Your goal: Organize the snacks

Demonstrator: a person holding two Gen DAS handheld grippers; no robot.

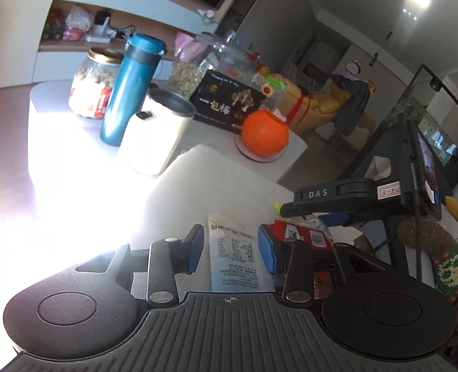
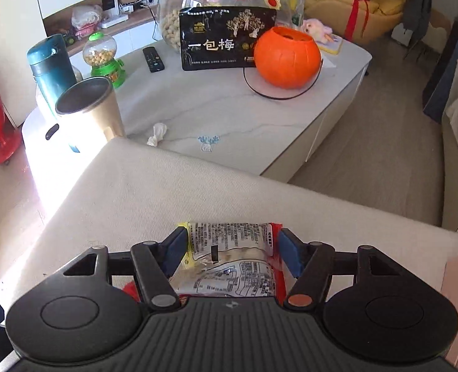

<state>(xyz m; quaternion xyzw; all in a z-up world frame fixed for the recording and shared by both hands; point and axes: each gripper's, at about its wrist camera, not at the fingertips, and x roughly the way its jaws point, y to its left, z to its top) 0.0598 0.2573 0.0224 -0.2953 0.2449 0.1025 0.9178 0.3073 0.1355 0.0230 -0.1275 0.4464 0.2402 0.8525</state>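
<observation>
At the bottom centre of the right wrist view, the right gripper [image 2: 232, 249] has its fingers spread around a red-edged snack packet [image 2: 229, 263] on the sofa cushion [image 2: 136, 186]. Centre the pads (the film will slip) before squeezing. The left gripper [image 1: 230, 249] brackets a white snack packet [image 1: 235, 260]; I cannot tell whether it pinches.

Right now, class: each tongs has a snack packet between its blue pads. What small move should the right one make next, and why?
Probably close the right tongs on the red-edged printed snack packet: its pads stand apart from the packet's sides, so it seems ungripped above the beige cushion.
</observation>
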